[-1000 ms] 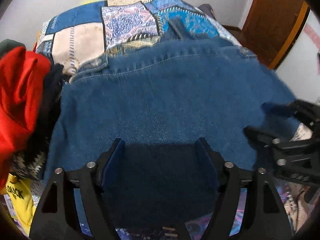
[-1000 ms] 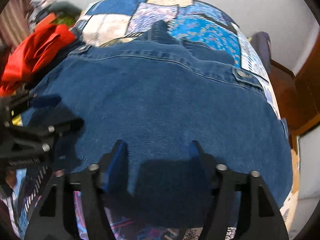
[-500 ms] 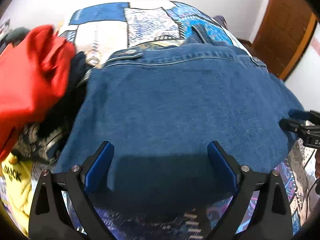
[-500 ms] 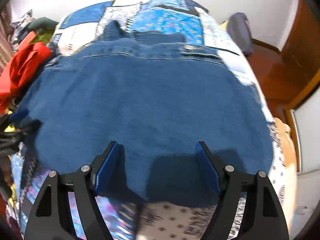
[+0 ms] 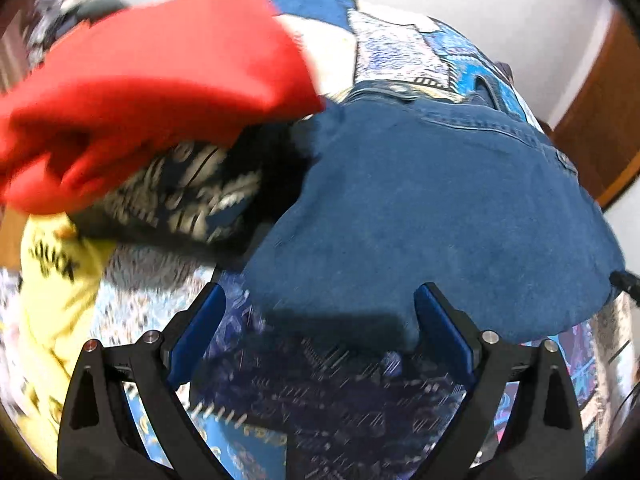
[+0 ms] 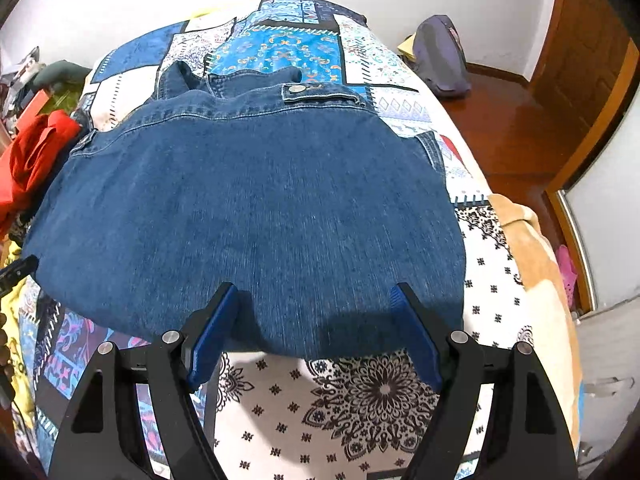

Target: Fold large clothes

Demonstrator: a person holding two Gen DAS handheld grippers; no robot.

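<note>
A blue denim garment (image 6: pixel 248 208) lies folded flat on the patchwork bedspread (image 6: pixel 360 400); it also shows in the left wrist view (image 5: pixel 440 208). My right gripper (image 6: pixel 314 320) is open and empty, just above the garment's near edge. My left gripper (image 5: pixel 320 320) is open and empty at the garment's near left corner, over the bedspread (image 5: pixel 320 408). The tip of the left gripper shows at the left edge of the right wrist view (image 6: pixel 16 272).
A pile of clothes lies left of the denim: a red garment (image 5: pixel 152 88), a dark patterned one (image 5: pixel 188 196) and a yellow one (image 5: pixel 56 280). A purple bag (image 6: pixel 440 56) sits on the wooden floor (image 6: pixel 512 128) to the right.
Both grippers have opened wider and pulled back off the denim toward its near edge. The left gripper has swung left toward the clothes pile.
</note>
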